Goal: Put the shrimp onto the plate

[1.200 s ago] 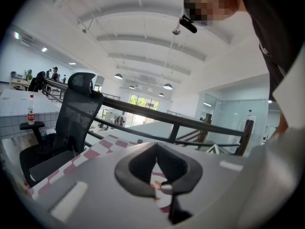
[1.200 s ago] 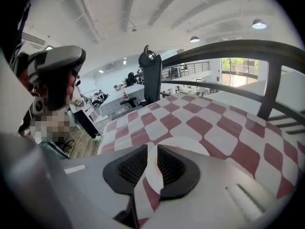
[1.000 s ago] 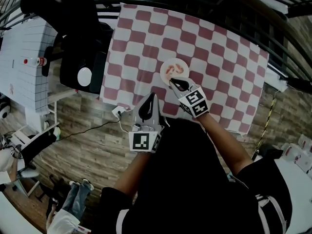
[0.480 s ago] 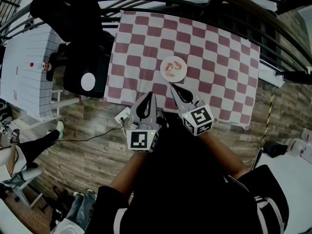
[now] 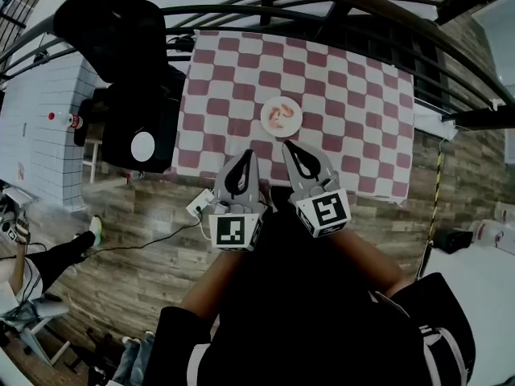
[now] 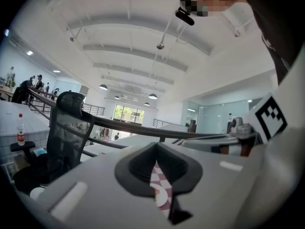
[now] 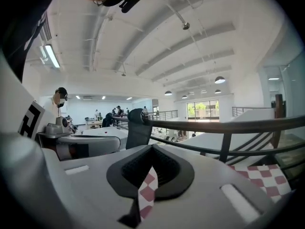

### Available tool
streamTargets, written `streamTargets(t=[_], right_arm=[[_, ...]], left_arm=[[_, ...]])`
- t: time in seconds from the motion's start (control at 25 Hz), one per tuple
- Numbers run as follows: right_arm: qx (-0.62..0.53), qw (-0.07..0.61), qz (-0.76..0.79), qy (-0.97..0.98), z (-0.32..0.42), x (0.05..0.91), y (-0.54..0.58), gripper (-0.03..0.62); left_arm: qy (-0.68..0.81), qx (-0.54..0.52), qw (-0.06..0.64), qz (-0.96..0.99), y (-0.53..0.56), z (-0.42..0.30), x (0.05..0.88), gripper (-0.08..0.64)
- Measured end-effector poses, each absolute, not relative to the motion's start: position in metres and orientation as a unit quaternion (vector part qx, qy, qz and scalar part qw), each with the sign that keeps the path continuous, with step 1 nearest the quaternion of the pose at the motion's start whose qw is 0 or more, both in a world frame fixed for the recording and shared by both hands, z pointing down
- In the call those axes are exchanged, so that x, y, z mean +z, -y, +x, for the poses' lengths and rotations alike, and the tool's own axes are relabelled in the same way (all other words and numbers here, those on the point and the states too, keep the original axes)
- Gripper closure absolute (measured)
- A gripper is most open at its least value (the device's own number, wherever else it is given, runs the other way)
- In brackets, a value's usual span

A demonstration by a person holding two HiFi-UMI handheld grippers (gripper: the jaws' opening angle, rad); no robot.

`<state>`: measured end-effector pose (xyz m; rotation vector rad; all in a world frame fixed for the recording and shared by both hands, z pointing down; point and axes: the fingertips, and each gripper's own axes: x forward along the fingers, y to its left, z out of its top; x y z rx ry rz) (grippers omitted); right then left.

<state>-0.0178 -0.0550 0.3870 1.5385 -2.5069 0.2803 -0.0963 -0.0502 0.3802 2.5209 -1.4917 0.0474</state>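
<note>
Now left claw [image 5: 247,156] clenched and empty, right claw [image 5: 287,145] beside it clenched and empty, plate [image 5: 284,130] with shrimp [image 5: 279,113] ahead of both.

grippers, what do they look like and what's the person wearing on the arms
Both the left gripper and right gripper have pale grey tapered jaws lined with black pads, each carrying a white cube printed with black square markers. The person wears a black short-sleeved top with white stripes.

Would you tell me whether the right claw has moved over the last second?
Yes. The right claw has drawn back from the plate, toward the near edge of the tablecloth, and now sits clear of the plate's rim.
</note>
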Motion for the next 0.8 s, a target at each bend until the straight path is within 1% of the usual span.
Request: streamTargets(t=[0.16, 0.28, 0.56, 0.8], right_arm=[[0.089, 0.104, 0.539, 0.831, -0.012, 0.383, 0.046, 0.594], [0.095, 0.111, 0.550, 0.822, -0.009, 0.384, 0.038, 0.594], [0.084, 0.117, 0.546, 0.825, -0.027, 0.389, 0.020, 0.594], [0.066, 0.115, 0.534, 0.835, -0.038, 0.380, 0.026, 0.594]], left_arm=[[0.491, 0.007, 0.114, 0.864, 0.045, -0.089, 0.379, 0.551], [0.474, 0.013, 0.105, 0.874, 0.038, -0.083, 0.377, 0.551], [0.474, -0.006, 0.114, 0.873, 0.017, -0.095, 0.385, 0.551], [0.495, -0.004, 0.110, 0.862, 0.030, -0.109, 0.377, 0.551]])
